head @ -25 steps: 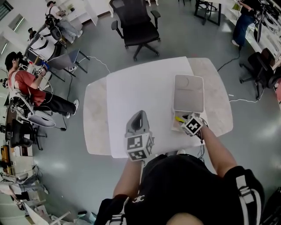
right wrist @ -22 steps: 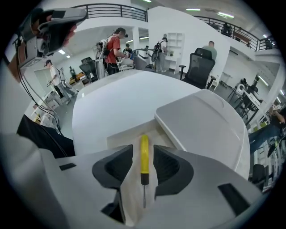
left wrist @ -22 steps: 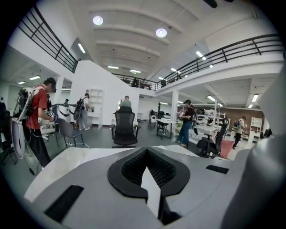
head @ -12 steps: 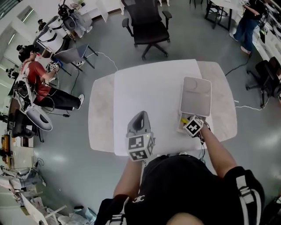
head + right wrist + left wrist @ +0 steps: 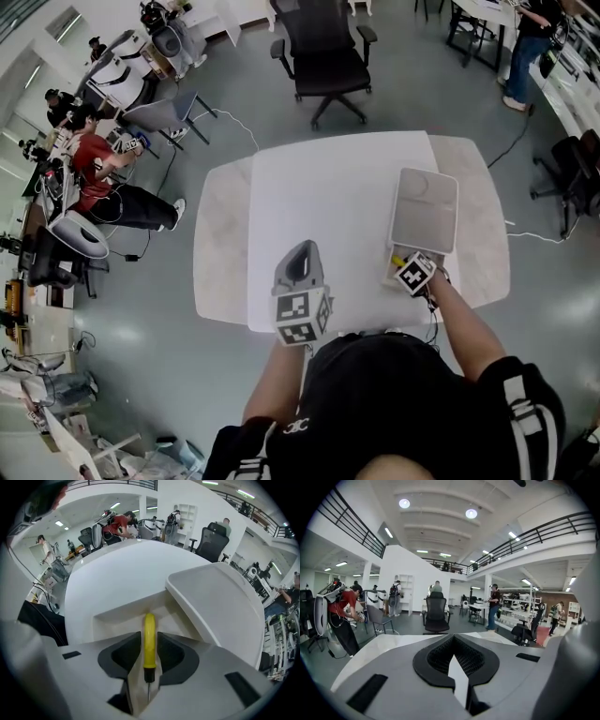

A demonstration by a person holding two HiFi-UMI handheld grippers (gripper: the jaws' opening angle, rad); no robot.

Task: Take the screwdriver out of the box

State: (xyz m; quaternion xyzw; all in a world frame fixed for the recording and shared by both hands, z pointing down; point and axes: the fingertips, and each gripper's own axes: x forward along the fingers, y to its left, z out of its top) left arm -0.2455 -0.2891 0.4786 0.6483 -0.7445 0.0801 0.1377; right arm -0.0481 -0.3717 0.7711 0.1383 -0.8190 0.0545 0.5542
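A white box (image 5: 390,274) stands open at the table's near right, its lid (image 5: 424,211) tilted back. Inside lies a screwdriver (image 5: 397,260) with a yellow handle (image 5: 149,641) and a thin metal shaft pointing back at the camera in the right gripper view. My right gripper (image 5: 402,264) reaches into the box (image 5: 119,617), and its jaws press both sides of the handle, so the right gripper (image 5: 149,635) is shut on it. My left gripper (image 5: 301,247) hovers over the white table (image 5: 319,187), left of the box, shut with nothing in it (image 5: 453,641).
The lid (image 5: 220,602) rises right of the right gripper's jaws. A black office chair (image 5: 323,52) stands beyond the table's far edge. A seated person in red (image 5: 103,173) is off to the left and another person (image 5: 525,37) stands at the far right.
The head view has drifted, so the table sits slightly lower and to the right in the picture. Both grippers hold the same places relative to the box.
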